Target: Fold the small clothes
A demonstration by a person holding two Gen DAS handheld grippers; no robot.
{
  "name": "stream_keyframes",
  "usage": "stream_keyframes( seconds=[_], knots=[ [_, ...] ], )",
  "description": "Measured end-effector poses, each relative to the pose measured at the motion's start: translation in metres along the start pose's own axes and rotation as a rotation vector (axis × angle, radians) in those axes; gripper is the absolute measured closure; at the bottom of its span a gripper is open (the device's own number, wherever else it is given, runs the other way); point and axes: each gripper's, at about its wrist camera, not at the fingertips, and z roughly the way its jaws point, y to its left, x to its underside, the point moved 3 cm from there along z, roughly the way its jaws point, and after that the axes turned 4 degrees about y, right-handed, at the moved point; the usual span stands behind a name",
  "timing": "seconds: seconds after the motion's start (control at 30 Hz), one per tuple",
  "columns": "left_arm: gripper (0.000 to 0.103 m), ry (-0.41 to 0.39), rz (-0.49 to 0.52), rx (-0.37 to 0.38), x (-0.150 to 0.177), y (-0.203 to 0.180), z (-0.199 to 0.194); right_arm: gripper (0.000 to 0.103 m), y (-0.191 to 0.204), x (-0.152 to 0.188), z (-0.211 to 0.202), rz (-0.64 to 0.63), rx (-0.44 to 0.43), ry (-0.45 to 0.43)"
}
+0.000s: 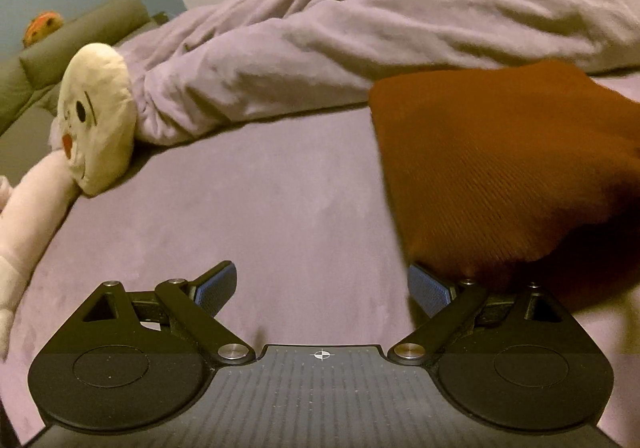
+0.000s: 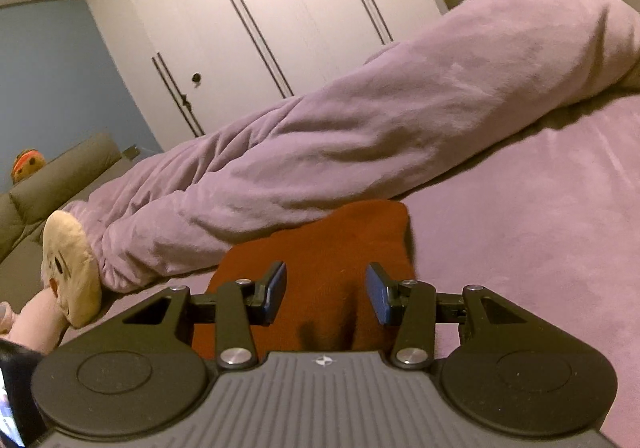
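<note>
A rust-coloured ribbed garment [image 1: 500,168] lies on the lilac bed sheet [image 1: 260,208]. In the left wrist view it fills the right side, and its near edge reaches the outer side of the right fingertip [image 1: 430,288]. My left gripper [image 1: 322,288] is open wide over bare sheet with nothing between its pads. In the right wrist view the same garment [image 2: 320,244] lies under and just beyond my right gripper [image 2: 327,294]. That gripper's jaws stand partly apart above the cloth, and the blue pads [image 2: 378,294] do not visibly press on it.
A long rolled lilac duvet [image 1: 360,48] lies across the bed behind the garment. A plush toy with a cream face [image 1: 96,120] rests at the left edge. A grey bolster [image 2: 60,172], a blue wall and white wardrobe doors [image 2: 260,8] stand beyond.
</note>
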Motion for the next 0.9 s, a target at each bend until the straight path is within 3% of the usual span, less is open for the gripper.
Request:
stream_keyframes(
  seconds=[0.13,0.2,0.27,0.33,0.43,0.57,0.63,0.7,0.77,0.8,0.83,0.87,0.9],
  knots=[
    [0.007,-0.024,-0.079,0.037,-0.002,0.014,0.011,0.059,0.004,0.004,0.002,-0.002,-0.019,0.014],
    [0.022,-0.046,-0.084,0.060,0.001,0.017,0.010,0.059,0.007,0.005,0.001,-0.017,-0.027,0.009],
    [0.062,-0.076,-0.065,0.068,0.004,0.016,0.009,0.059,0.009,0.006,0.000,-0.029,-0.036,0.004],
    [0.079,-0.079,-0.055,0.081,0.006,0.013,0.011,0.059,0.009,0.006,0.002,-0.027,-0.042,0.005],
    [0.082,-0.097,-0.025,0.057,0.007,0.008,0.017,0.059,0.009,0.010,0.005,-0.025,-0.045,0.022],
    [0.071,-0.161,-0.076,0.080,0.003,0.015,0.015,0.059,0.010,0.010,0.006,-0.037,-0.054,0.023],
    [0.071,-0.189,-0.116,0.177,-0.001,0.021,0.017,0.059,0.009,0.010,0.009,-0.034,-0.054,0.027],
    [0.076,-0.160,-0.177,0.278,-0.003,0.031,0.025,0.059,0.009,0.011,0.011,-0.028,-0.056,0.033],
    [0.076,-0.133,-0.197,0.294,-0.002,0.039,0.027,0.059,0.009,0.011,0.011,-0.023,-0.062,0.037],
    [0.075,-0.156,-0.193,0.292,0.000,0.042,0.023,0.059,0.009,0.011,0.011,-0.023,-0.065,0.037],
    [0.067,-0.186,-0.178,0.289,0.003,0.044,0.015,0.059,0.008,0.012,0.010,-0.024,-0.067,0.034],
    [0.039,-0.212,-0.159,0.288,0.007,0.045,0.008,0.059,0.008,0.012,0.009,-0.020,-0.070,0.033],
    [0.024,-0.257,-0.134,0.285,0.012,0.045,-0.003,0.059,0.007,0.012,0.009,-0.014,-0.073,0.033]
  ],
)
